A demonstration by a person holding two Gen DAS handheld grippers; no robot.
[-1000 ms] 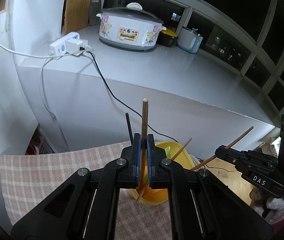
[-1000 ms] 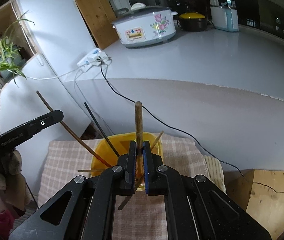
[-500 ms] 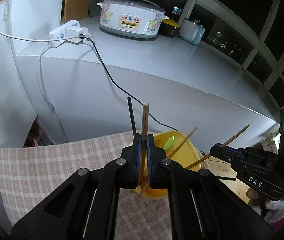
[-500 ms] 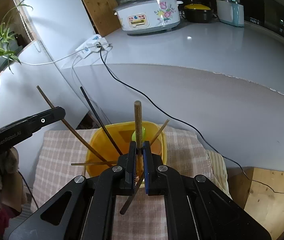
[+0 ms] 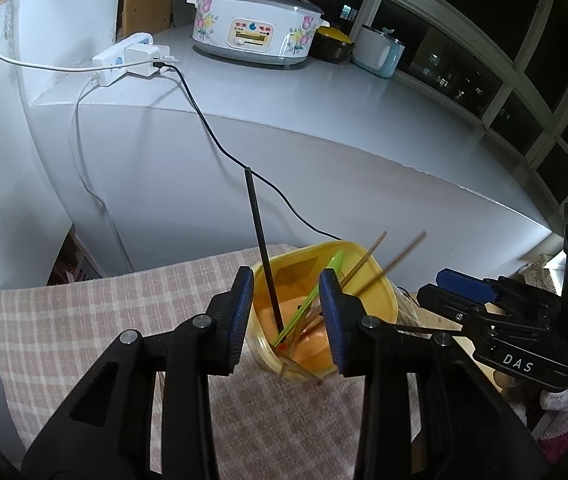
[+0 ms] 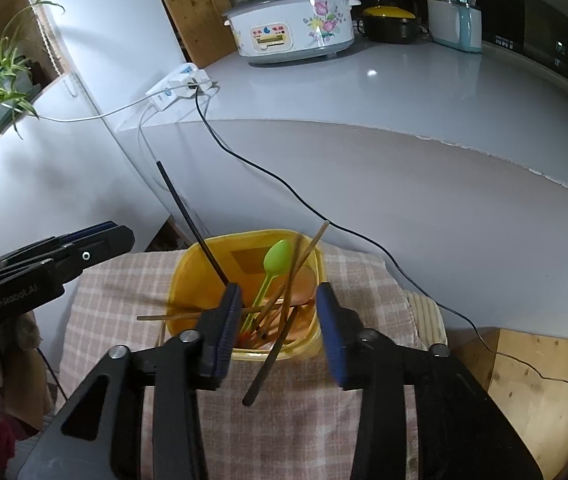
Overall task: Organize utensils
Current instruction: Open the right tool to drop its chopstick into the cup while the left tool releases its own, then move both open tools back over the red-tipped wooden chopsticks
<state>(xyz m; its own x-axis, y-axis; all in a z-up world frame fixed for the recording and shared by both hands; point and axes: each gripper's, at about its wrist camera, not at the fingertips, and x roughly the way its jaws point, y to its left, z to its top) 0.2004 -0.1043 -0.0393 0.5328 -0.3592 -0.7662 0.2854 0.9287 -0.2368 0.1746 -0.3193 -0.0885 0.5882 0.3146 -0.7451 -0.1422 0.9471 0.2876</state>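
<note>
A yellow plastic container (image 5: 379,280) (image 6: 188,264) stands on a checked cloth and holds a green spoon (image 6: 278,256), several wooden chopsticks (image 6: 307,252) and a tall black chopstick (image 5: 258,236). My left gripper (image 5: 285,280) hovers just above its near rim, jaws opening, nothing pressed between the pads. My right gripper (image 6: 279,292) hangs over the container from the other side, jaws also opening and empty. One wooden chopstick (image 5: 403,252) looks blurred as it drops against the rim. A dark chopstick (image 6: 268,364) leans out over the front rim.
The checked cloth (image 5: 84,320) covers a low table. Behind rises a white counter with a flowered rice cooker (image 5: 256,24), a power strip (image 5: 128,56) and a black cable (image 5: 212,132) trailing down. A wooden board (image 6: 543,380) lies at the right, a plant (image 6: 0,76) at the left.
Both grippers were shut on upright wooden chopsticks and have now let go. The chopsticks have dropped into the yellow container, and both grippers have come lower over it.
</note>
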